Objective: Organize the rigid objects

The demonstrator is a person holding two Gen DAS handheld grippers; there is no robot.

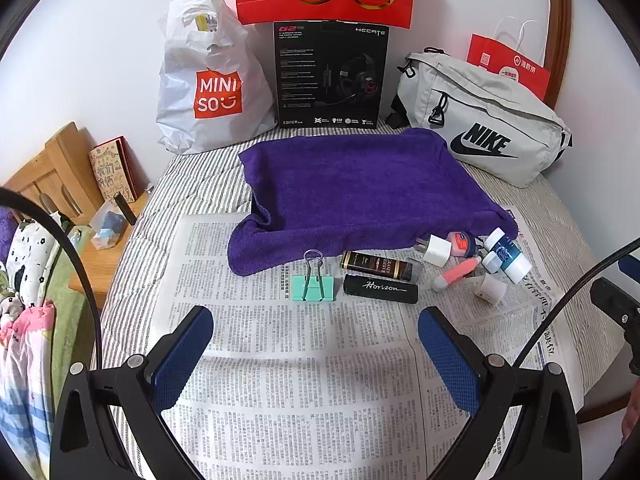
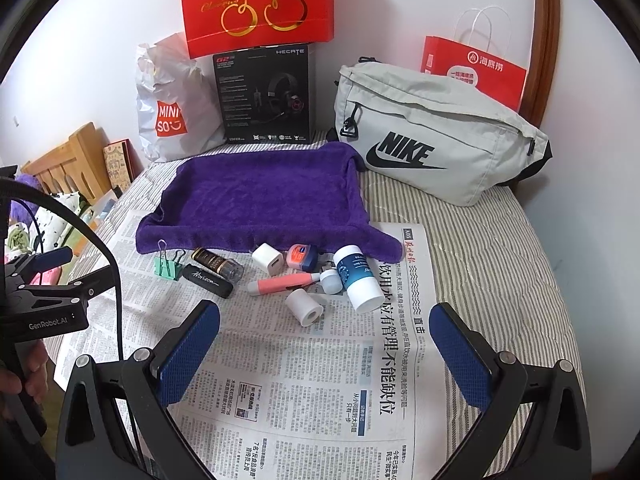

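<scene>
While nothing is gripped, I hold both grippers' fingers apart.
Left gripper (image 1: 316,356) faces the clip (image 1: 313,286); right gripper (image 2: 324,356) the cap (image 2: 305,307), ahead.

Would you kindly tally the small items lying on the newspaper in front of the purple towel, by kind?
Binder clip: 1
Lighters, one black, one brown: 2
Charger plug: 1
Jars and bottles, pink jar, large bottle, small bottle: 3
Pink stick: 1
White cap: 1
Total: 9
</scene>
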